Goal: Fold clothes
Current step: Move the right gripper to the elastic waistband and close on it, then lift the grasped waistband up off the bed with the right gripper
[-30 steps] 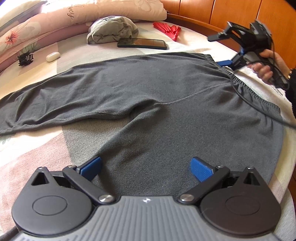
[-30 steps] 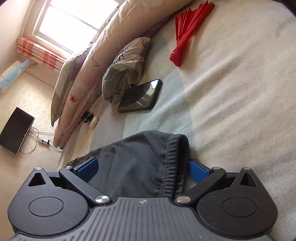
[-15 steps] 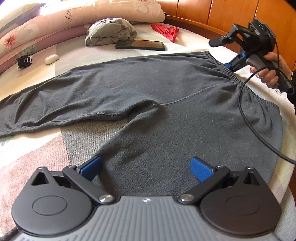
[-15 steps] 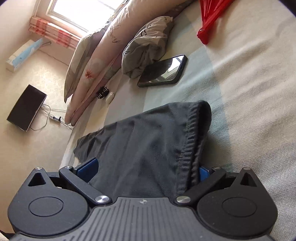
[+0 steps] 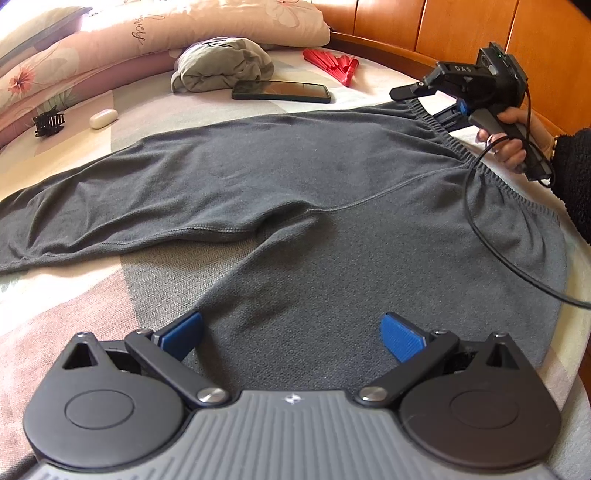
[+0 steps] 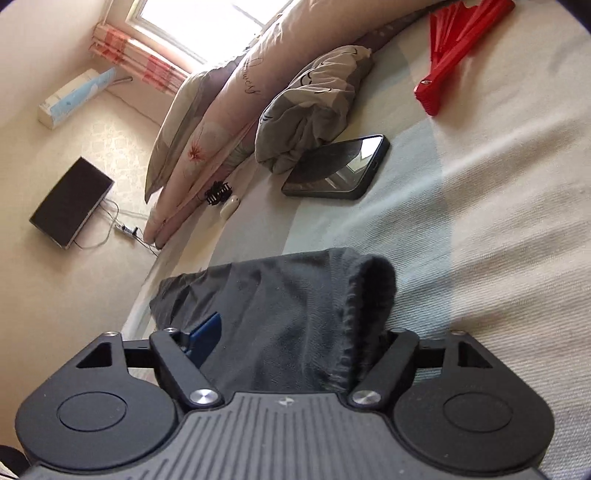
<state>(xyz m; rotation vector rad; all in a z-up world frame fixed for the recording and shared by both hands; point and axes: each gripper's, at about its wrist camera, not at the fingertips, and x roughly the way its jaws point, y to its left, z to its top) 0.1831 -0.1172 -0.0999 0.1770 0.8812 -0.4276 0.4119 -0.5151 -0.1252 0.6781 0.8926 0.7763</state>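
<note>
Dark grey trousers (image 5: 295, 177) lie spread flat on the bed, legs running left, elastic waistband (image 5: 454, 144) at the right. My left gripper (image 5: 291, 328) hovers open over the near hip part of the cloth, blue pads wide apart and gripping nothing. At the far waistband corner a person's hand (image 5: 513, 136) holds my right gripper (image 5: 421, 107). In the right wrist view that corner of the trousers (image 6: 288, 295) lies between the jaws of the right gripper (image 6: 299, 332), which are closing. One blue pad (image 6: 207, 332) shows; cloth hides the other.
A black phone (image 5: 280, 91), a red folding fan (image 5: 332, 64) and a bundled grey garment (image 5: 221, 66) lie beyond the trousers. A hair clip (image 5: 50, 120) and a white case (image 5: 103, 119) sit by the pillows at the left. The wooden headboard (image 5: 406, 22) stands behind. A black cable (image 5: 480, 236) crosses the waistband.
The right gripper's jaws have narrowed around the waistband corner and it has dipped and rolled a little. The left gripper and the trousers stay as they were.
</note>
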